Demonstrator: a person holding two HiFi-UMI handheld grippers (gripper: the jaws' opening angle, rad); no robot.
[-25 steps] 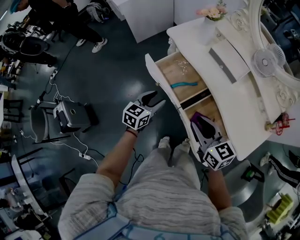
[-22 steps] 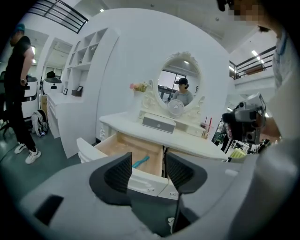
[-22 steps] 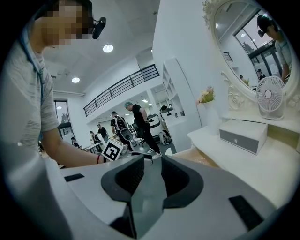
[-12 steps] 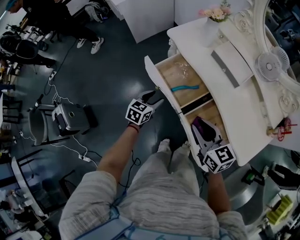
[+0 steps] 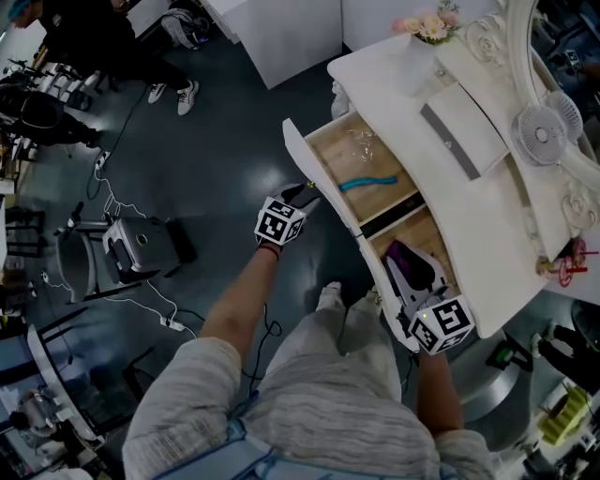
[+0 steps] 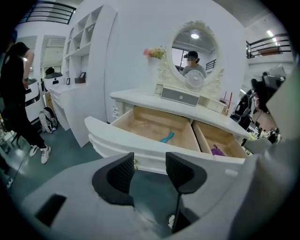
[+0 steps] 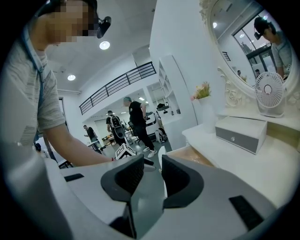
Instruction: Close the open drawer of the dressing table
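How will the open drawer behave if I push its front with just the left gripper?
The drawer is wide, with two compartments, so an off-centre push by the left gripper may skew and jam it. Its moulded front looks rigid, unlikely to flex. The loose teal item inside may slide.

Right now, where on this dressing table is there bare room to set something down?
The tabletop is bare between the grey-fronted box and the open drawer. The back edge is crowded: fan, flowers, mirror. In the drawer, a teal tool lies in the left compartment; the right gripper hangs over the other.
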